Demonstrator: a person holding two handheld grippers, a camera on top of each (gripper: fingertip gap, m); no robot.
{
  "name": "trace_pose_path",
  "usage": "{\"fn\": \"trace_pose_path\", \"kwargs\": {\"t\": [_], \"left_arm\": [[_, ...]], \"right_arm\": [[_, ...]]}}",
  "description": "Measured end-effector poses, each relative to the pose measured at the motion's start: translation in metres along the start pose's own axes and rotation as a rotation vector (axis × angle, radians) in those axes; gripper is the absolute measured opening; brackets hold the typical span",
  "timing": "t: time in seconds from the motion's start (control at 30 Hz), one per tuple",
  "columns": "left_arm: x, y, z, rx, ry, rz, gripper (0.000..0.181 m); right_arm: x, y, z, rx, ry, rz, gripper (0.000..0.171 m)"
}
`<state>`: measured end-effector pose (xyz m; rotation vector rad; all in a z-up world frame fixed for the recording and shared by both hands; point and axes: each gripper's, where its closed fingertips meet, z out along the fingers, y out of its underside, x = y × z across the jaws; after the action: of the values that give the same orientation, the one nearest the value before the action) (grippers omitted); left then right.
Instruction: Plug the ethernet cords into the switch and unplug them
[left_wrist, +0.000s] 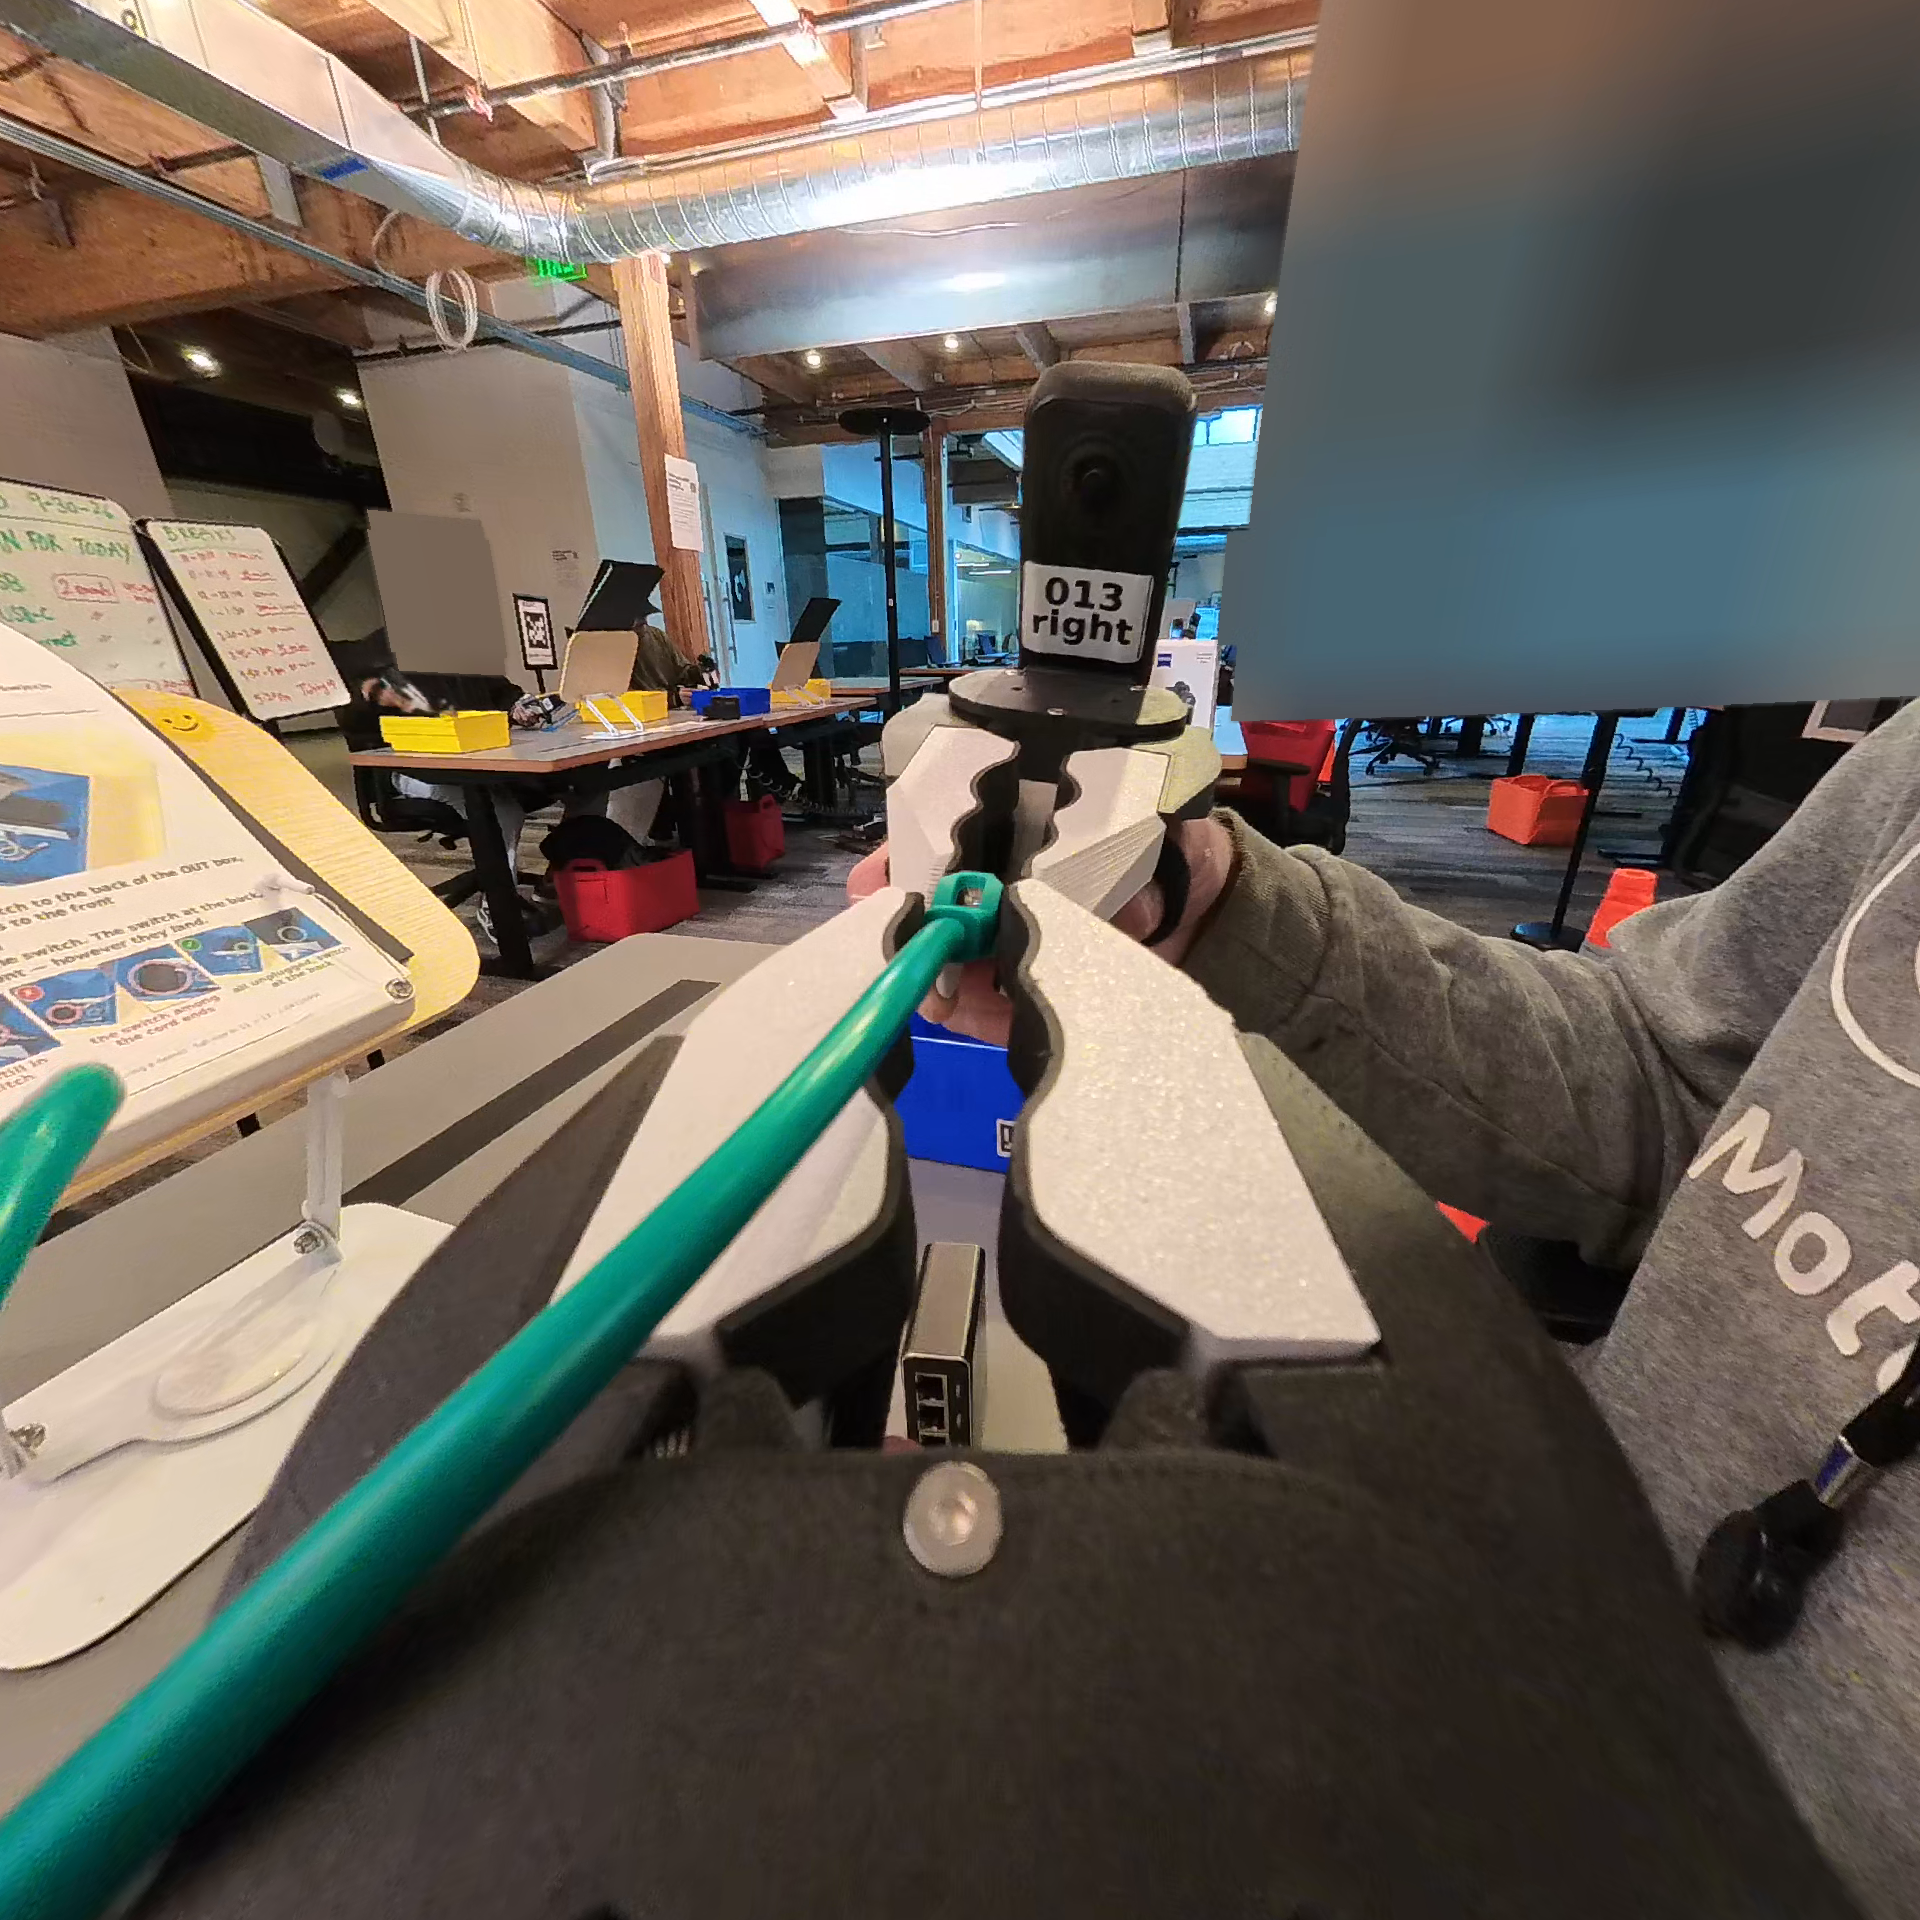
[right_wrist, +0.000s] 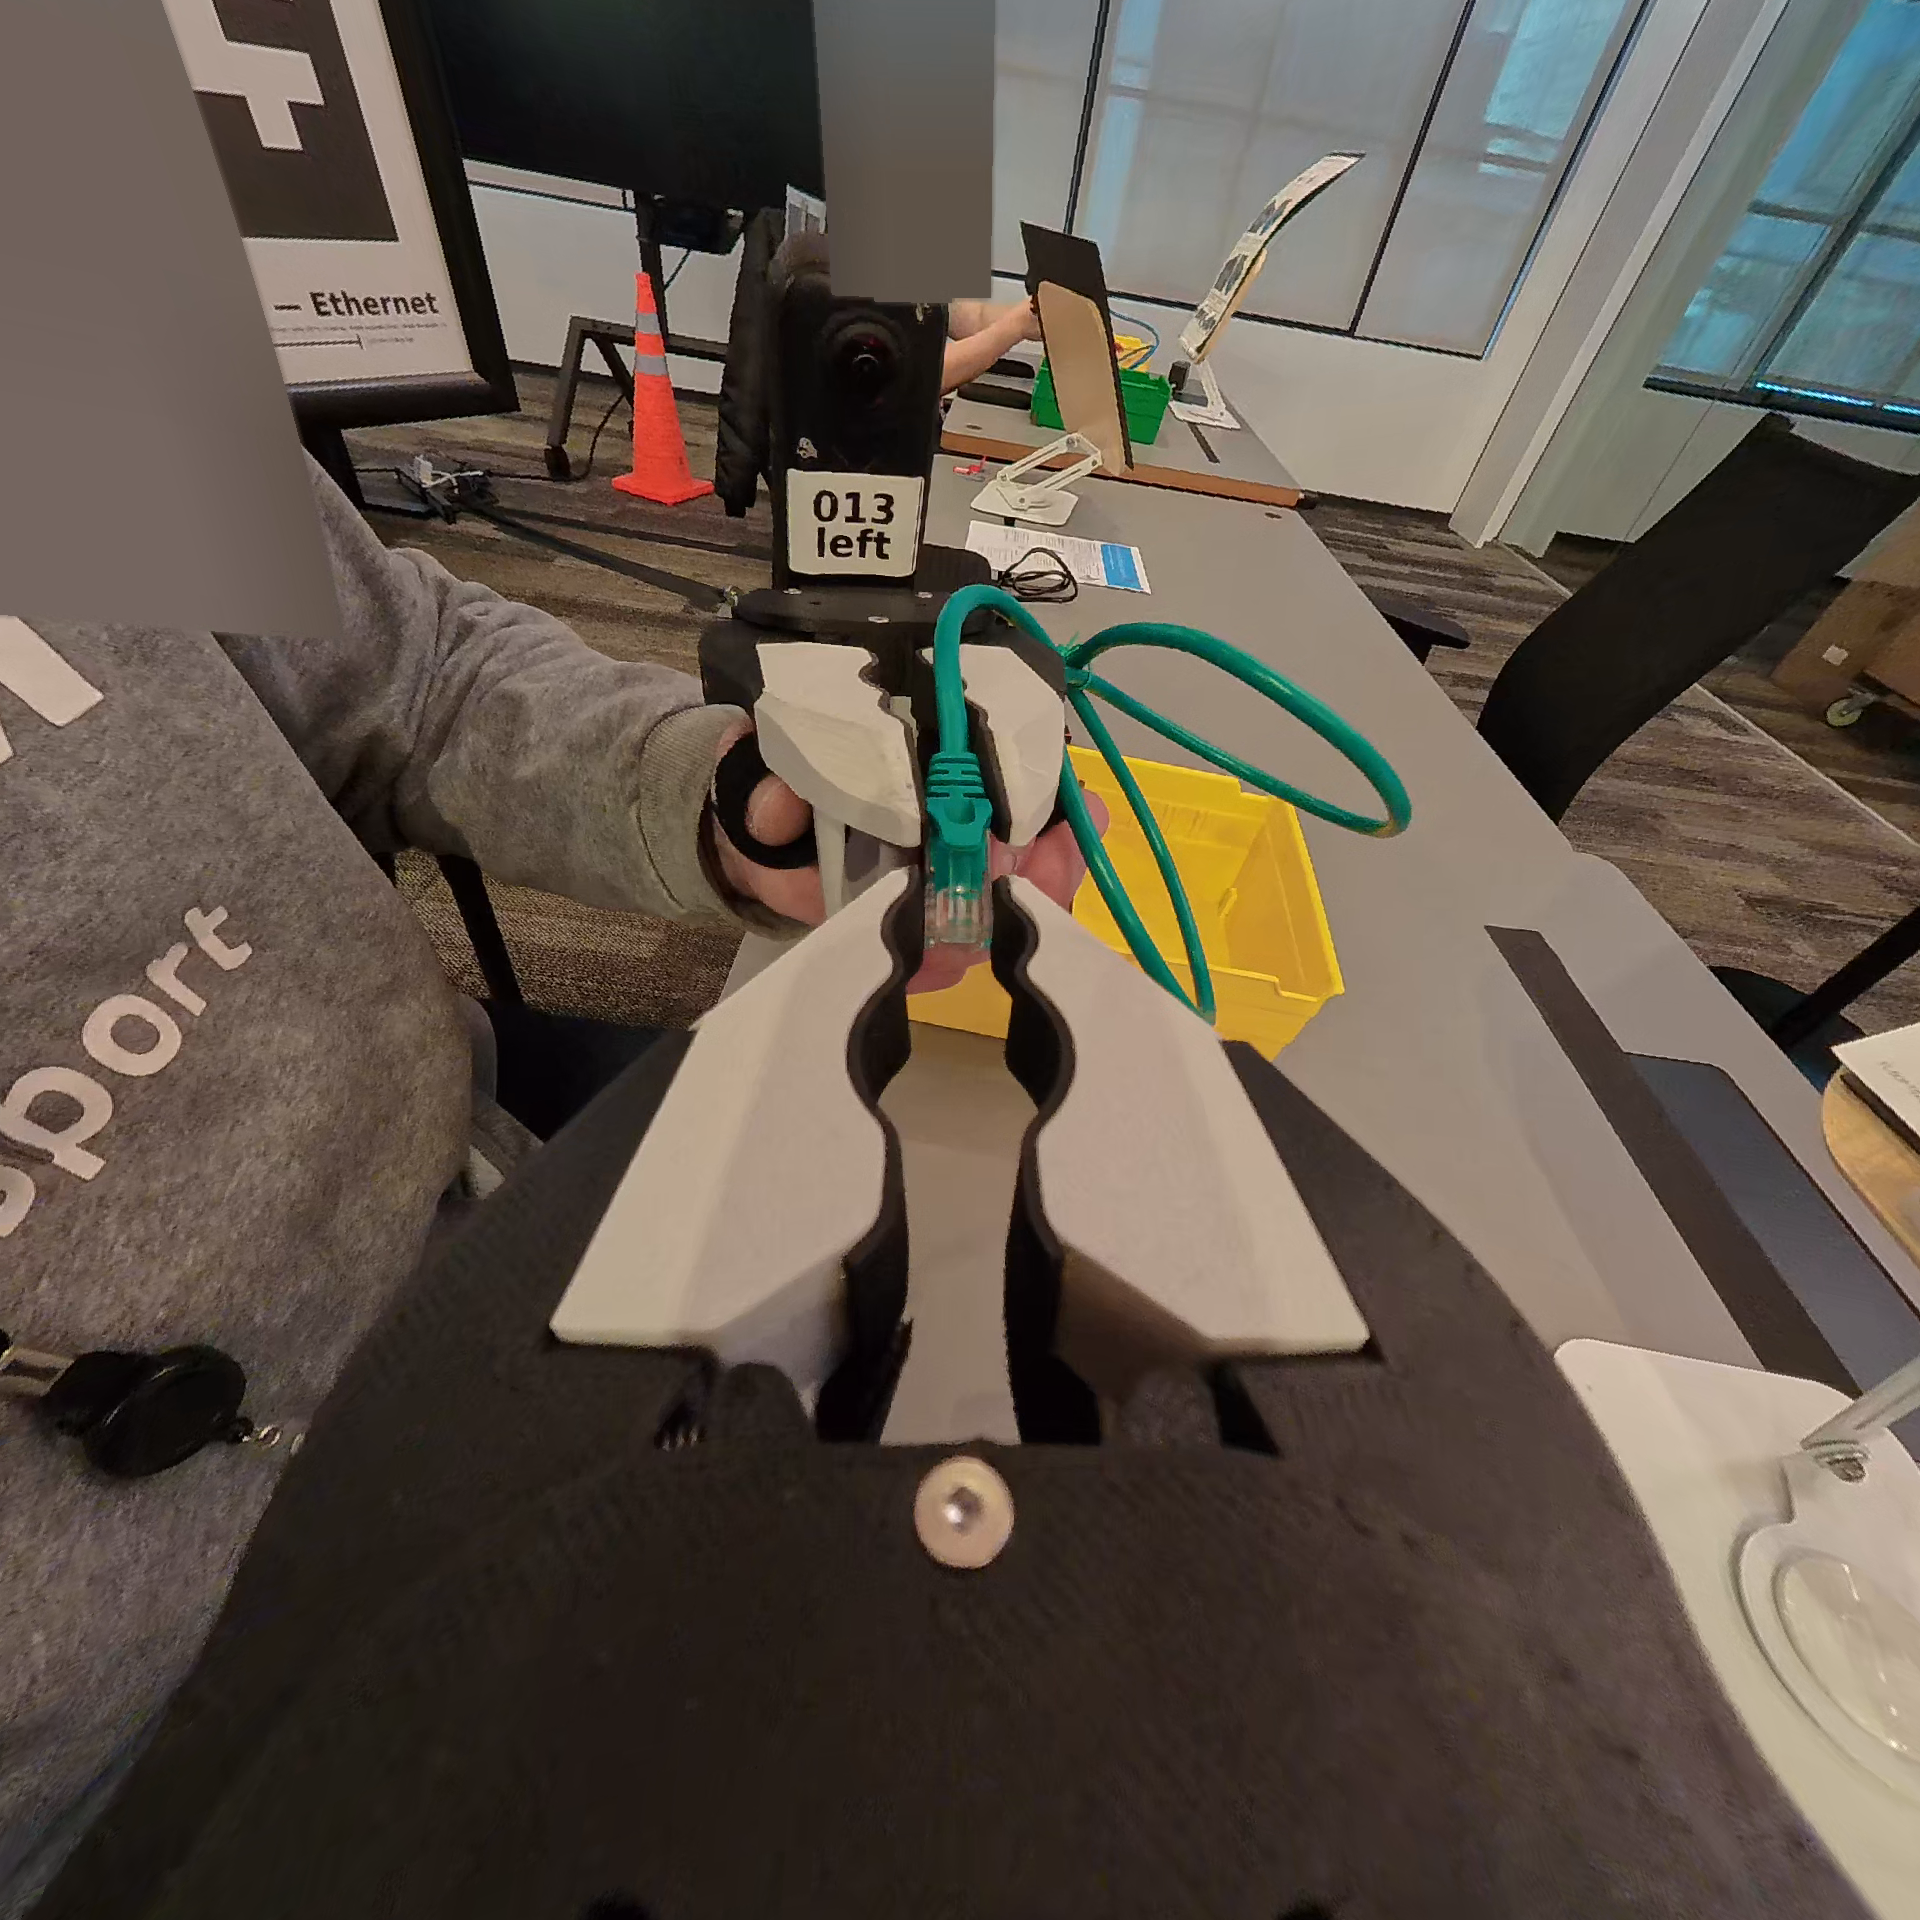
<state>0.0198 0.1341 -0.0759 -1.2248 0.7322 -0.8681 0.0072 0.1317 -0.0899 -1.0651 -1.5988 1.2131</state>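
My left gripper (left_wrist: 961, 914) is shut on a green ethernet cord (left_wrist: 582, 1288), gripping it at the boot behind the plug. The right gripper (left_wrist: 1023, 831) faces it tip to tip. In the right wrist view my right gripper (right_wrist: 956, 914) has its jaws narrowly apart around the clear plug (right_wrist: 956, 914) and seems to pinch it. The left gripper (right_wrist: 951, 769) holds the green boot just beyond. The rest of the cord (right_wrist: 1299, 717) hangs in loops to the right. The small black switch (left_wrist: 940, 1351) lies on the table below, ports facing me, apart from both grippers.
A yellow bin (right_wrist: 1247, 935) stands on the grey table (right_wrist: 1455, 1091) under the cord loops. A blue bin (left_wrist: 956, 1101) is beyond the switch. An instruction sheet on a stand (left_wrist: 208, 935) is at the left, its white base (left_wrist: 156, 1434) nearby. The person's grey sleeve (left_wrist: 1455, 987) is at the right. Less than 4 cm separates the two grippers' tips.
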Motion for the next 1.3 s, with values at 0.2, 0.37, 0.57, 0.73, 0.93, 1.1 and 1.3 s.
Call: {"fn": "trace_pose_path", "kwargs": {"t": [0.2,0.37,0.57,0.73,0.93,1.1,1.3], "left_arm": [[-0.001,0.000,0.000,0.007,-0.003,-0.019,0.013],[-0.001,0.000,0.000,0.016,-0.009,-0.017,0.015],[0.001,0.000,0.001,0.033,-0.002,-0.031,0.014],[0.001,-0.002,-0.001,0.046,-0.005,-0.019,0.013],[-0.001,0.000,0.000,0.076,-0.026,-0.042,0.013],[-0.016,0.003,-0.007,0.098,-0.045,-0.136,0.012],[-0.035,0.016,-0.016,0.090,-0.098,-0.200,0.012]], "right_arm": [[0.001,0.001,0.000,-0.002,0.002,0.001,0.010],[0.000,0.000,0.000,0.002,-0.005,0.006,0.009],[-0.001,0.000,-0.001,0.001,-0.010,0.002,0.009],[-0.002,0.000,-0.001,0.006,-0.018,0.012,0.009],[0.000,0.003,-0.001,0.014,-0.012,0.017,0.010],[0.009,0.009,-0.004,0.000,0.041,0.015,0.018],[0.030,0.056,-0.018,-0.302,0.234,-0.118,0.035]]}}
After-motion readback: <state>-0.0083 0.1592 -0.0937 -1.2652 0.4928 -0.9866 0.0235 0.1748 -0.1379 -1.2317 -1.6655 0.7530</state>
